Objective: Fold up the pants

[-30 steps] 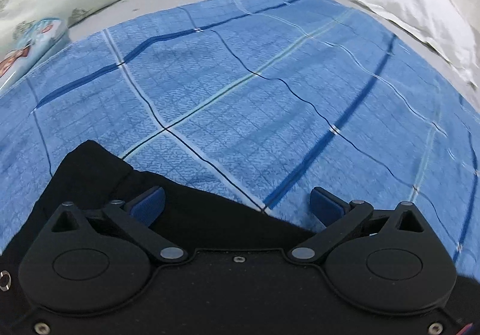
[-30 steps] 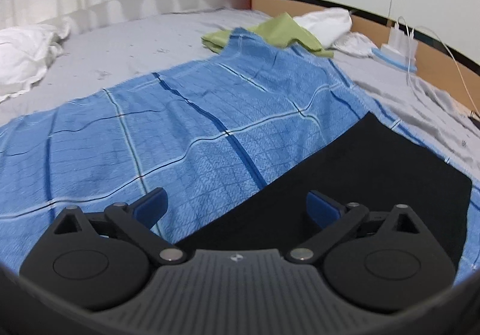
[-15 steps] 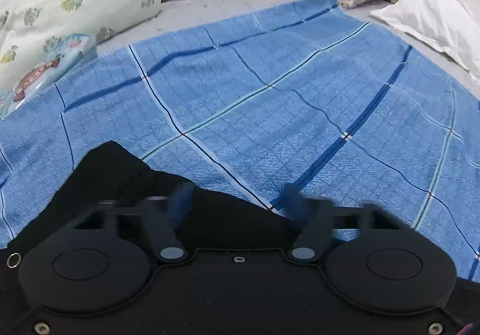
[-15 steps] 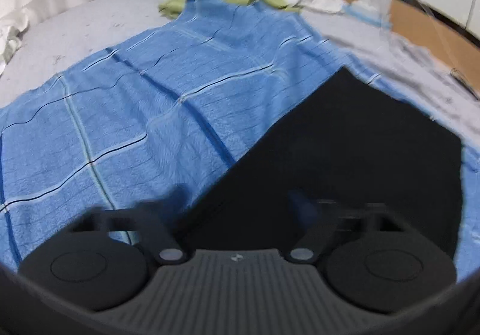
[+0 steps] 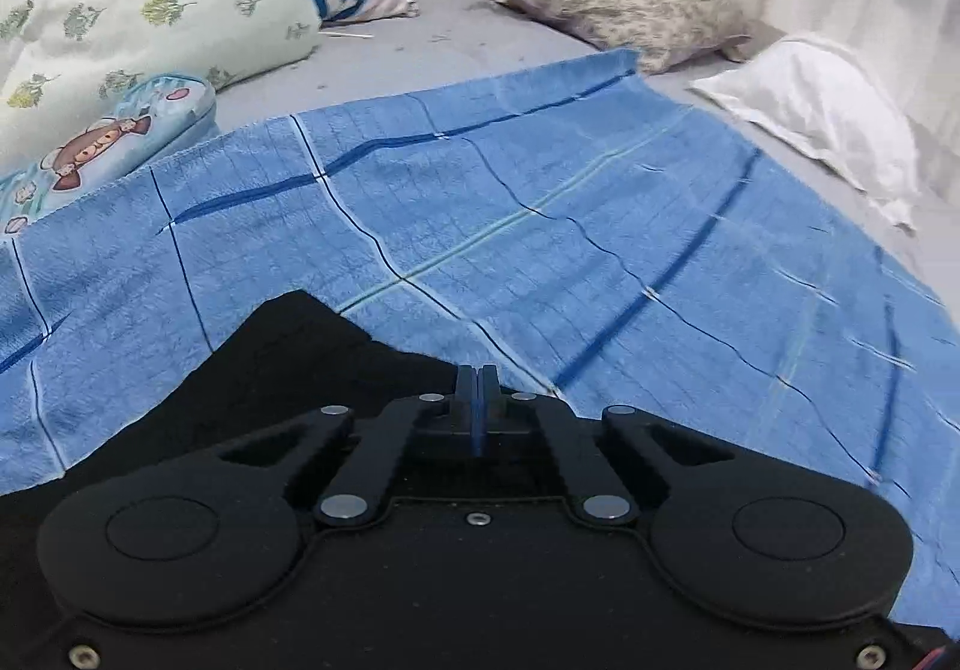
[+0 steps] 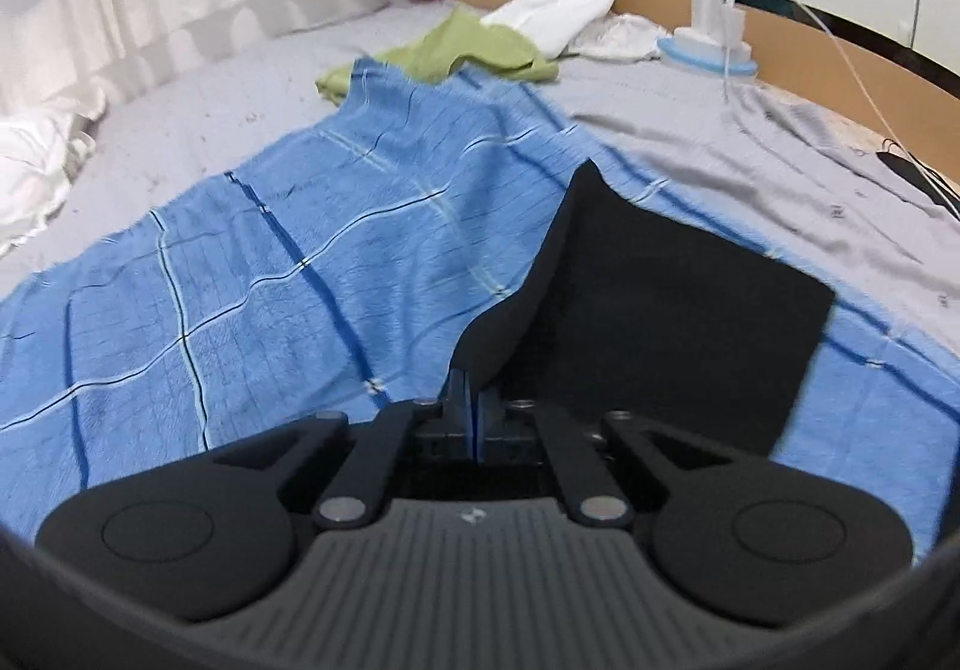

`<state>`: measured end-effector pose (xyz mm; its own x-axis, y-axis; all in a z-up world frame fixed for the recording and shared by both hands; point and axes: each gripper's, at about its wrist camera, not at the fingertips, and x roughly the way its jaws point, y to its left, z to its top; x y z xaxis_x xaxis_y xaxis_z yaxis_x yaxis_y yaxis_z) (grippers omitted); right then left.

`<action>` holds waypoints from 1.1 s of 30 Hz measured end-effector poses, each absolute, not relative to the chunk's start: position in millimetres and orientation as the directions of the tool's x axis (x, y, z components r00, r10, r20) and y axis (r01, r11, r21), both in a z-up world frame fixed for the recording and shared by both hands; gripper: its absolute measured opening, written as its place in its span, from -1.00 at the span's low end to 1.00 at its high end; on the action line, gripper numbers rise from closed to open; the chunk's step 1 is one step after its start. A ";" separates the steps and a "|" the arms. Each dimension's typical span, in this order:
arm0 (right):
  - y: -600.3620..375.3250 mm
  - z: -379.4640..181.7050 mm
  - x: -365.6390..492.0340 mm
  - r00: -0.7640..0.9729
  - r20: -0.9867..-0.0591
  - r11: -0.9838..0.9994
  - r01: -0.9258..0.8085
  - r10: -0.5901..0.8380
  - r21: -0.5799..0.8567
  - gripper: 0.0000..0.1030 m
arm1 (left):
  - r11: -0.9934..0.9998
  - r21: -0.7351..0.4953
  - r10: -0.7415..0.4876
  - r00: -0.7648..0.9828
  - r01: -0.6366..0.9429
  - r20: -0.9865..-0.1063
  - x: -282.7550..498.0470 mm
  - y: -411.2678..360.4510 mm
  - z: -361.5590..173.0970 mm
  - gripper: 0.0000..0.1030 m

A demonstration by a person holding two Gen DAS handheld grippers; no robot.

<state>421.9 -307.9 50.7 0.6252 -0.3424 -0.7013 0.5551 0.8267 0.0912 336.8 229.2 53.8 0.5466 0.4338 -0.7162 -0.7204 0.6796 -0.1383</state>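
Both grippers, left and right, jaws clamped on black pants edge; fold starting, next carry edge across blue towel.

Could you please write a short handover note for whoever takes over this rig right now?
Left claw: shut on the near edge of the black pants.
Right claw: shut on the black pants; their edge is lifted into a raised fold above the fingers.
The pants lie on the blue checked blanket spread over the bed.
Done: both edges gripped and the lift begun.
Left: probably carry the gripped edge across the pants, lay it down, release, and smooth; no fold is finished yet.
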 end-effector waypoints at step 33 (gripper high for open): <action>-345.0 35.3 324.4 0.624 -0.718 0.847 0.524 -0.309 0.091 -0.91 | 0.650 -0.005 0.433 0.376 -0.760 -0.819 363.8 182.3 31.0 -0.55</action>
<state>324.4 -345.0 35.3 0.6242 -0.3086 -0.7177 0.5235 0.8471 0.0911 363.8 182.3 31.0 0.3759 0.4327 -0.8194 -0.7596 0.6503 -0.0051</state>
